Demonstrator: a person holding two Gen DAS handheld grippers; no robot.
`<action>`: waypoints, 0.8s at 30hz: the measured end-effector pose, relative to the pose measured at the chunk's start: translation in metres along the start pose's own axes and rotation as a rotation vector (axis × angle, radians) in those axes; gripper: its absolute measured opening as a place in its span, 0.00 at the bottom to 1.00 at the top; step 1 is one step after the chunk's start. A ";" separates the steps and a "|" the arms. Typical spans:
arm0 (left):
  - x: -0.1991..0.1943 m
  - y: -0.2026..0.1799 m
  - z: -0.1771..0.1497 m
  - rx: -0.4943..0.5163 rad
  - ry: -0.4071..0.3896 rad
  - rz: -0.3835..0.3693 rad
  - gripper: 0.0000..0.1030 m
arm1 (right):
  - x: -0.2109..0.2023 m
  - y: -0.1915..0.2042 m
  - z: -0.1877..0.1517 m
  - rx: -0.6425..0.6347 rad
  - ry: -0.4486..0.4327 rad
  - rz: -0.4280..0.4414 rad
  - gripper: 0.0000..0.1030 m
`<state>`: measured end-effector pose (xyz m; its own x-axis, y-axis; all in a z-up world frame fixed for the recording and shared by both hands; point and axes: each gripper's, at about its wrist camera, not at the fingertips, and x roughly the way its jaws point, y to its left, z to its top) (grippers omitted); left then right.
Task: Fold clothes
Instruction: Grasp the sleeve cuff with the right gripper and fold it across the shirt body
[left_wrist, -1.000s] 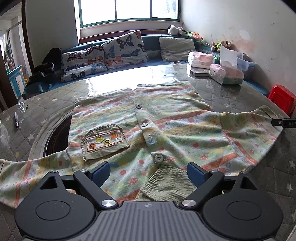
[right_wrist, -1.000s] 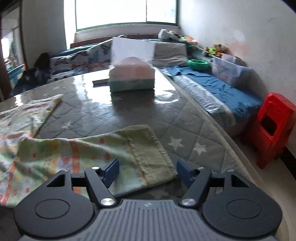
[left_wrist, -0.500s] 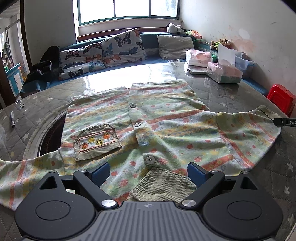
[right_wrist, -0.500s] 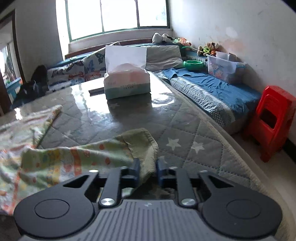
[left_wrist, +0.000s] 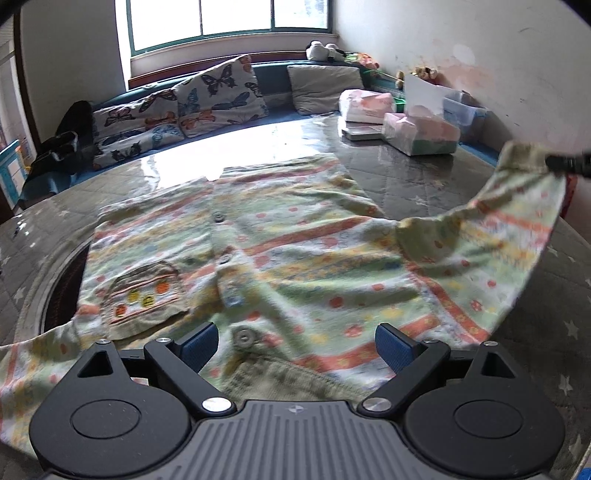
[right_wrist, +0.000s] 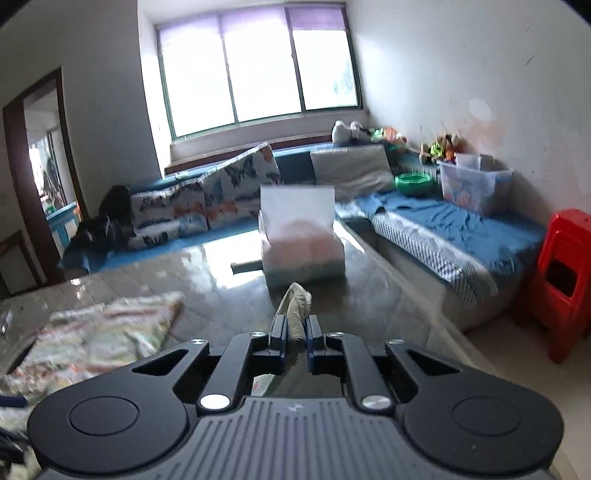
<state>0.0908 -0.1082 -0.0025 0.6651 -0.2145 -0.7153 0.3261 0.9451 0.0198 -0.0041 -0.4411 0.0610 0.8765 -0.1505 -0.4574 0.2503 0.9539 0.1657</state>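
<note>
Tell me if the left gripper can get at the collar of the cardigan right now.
Probably yes: the left gripper hangs open right over the ribbed collar, with nothing between them.

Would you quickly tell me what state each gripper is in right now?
Left gripper: open, holding nothing, above the shirt's collar.
Right gripper: jaws closing on the sleeve cuff, which the pads pinch, lifted off the table.

A small pastel shirt (left_wrist: 295, 258) with stripes and dots lies flat, front up, on the table, its buttons down the middle and a little pocket (left_wrist: 146, 295) on one side. One sleeve (left_wrist: 509, 221) is lifted by its ribbed cuff (right_wrist: 297, 306).
</note>
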 end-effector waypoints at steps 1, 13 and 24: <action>0.002 -0.002 0.000 0.004 0.003 -0.006 0.91 | -0.003 0.003 0.004 0.004 -0.007 0.011 0.09; -0.013 0.022 -0.008 -0.053 -0.013 -0.001 0.93 | -0.017 0.084 0.042 -0.097 -0.033 0.228 0.09; -0.052 0.100 -0.038 -0.225 -0.066 0.107 0.94 | 0.010 0.223 0.030 -0.281 0.050 0.466 0.09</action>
<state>0.0634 0.0063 0.0097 0.7329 -0.1187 -0.6699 0.0987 0.9928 -0.0680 0.0731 -0.2374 0.1196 0.8463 0.3102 -0.4331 -0.2850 0.9505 0.1240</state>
